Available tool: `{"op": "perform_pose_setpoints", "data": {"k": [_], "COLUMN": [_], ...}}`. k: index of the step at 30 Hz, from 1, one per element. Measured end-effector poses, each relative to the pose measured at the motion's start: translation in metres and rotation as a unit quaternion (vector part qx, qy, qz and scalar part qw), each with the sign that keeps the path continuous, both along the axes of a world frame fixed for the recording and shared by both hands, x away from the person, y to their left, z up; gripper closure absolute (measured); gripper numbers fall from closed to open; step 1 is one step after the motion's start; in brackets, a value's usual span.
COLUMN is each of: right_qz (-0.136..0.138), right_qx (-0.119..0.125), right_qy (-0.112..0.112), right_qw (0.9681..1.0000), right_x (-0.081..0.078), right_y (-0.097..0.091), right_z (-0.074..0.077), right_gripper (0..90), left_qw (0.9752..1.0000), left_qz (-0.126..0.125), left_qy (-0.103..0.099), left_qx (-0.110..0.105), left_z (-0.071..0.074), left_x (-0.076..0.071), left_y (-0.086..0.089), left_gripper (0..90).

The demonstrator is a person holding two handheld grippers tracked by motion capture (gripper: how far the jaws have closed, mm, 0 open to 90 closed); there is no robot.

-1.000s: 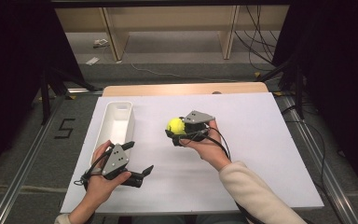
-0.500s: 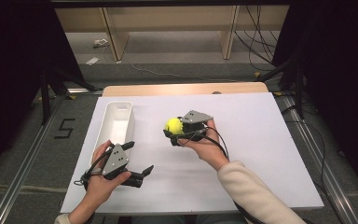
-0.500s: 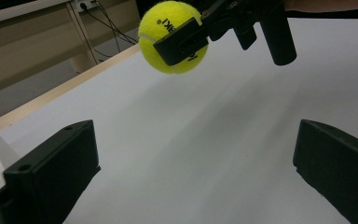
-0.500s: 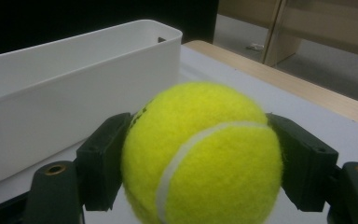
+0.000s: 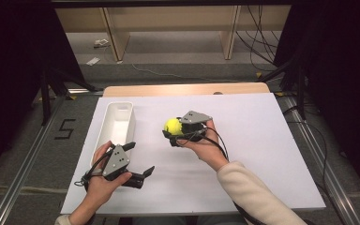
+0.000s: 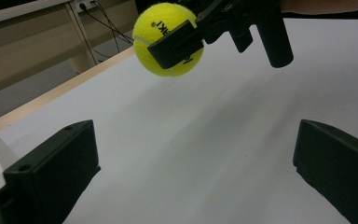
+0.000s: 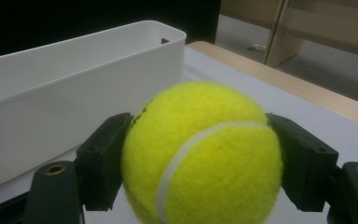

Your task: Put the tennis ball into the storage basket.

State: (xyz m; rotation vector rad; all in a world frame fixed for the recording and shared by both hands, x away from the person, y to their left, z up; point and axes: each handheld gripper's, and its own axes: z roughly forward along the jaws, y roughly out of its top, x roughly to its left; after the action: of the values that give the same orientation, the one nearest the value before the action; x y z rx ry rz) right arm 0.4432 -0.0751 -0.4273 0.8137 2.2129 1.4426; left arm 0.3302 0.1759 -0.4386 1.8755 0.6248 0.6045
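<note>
- We have the tennis ball clamped between the jaws of our right gripper, lifted clear of the white table, so the pickup looks done.
- What seems left is carrying it to the white bin near its left and letting go; the bin appears empty.
- Our left gripper rests low by the bin's near end, jaws spread wide on nothing.
- In the right gripper view the ball hides the table beyond it, and the bin is cut off at the left.

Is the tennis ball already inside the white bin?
No, the tennis ball is clamped in the right gripper above the table, beside the white bin.
</note>
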Motion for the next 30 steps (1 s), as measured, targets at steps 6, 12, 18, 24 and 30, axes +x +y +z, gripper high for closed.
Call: {"op": "perform_pose_setpoints", "data": {"k": [6, 12, 18, 24, 30], "right_qz": [0.002, 0.003, 0.004, 0.006, 0.007], "right_qx": [0.002, -0.002, 0.000, 0.000, 0.002], "right_qy": [-0.001, 0.000, 0.000, 0.002, 0.000], "right_qw": [1.0000, 1.0000, 1.0000, 1.0000, 1.0000], "right_x": [0.000, -0.001, 0.000, -0.001, 0.000], "right_y": [0.003, 0.005, 0.007, 0.010, 0.012], "right_z": [0.001, -0.001, 0.000, 0.001, 0.001], "right_gripper": [27.0, 27.0, 27.0, 27.0, 27.0], "left_qw": [1.0000, 1.0000, 1.0000, 1.0000, 1.0000], "left_qz": [-0.001, -0.001, -0.001, 0.000, -0.002], "left_qy": [-0.001, 0.001, 0.001, 0.002, 0.001], "left_qx": [0.002, 0.001, 0.000, 0.000, 0.001], "left_z": [0.000, 0.000, 0.000, 0.000, -0.001], "left_x": [0.000, 0.000, 0.000, 0.000, 0.000], "left_y": [0.000, -0.001, 0.000, 0.000, 0.000], "left_gripper": [0.0, 0.0, 0.0, 0.0, 0.0]}}
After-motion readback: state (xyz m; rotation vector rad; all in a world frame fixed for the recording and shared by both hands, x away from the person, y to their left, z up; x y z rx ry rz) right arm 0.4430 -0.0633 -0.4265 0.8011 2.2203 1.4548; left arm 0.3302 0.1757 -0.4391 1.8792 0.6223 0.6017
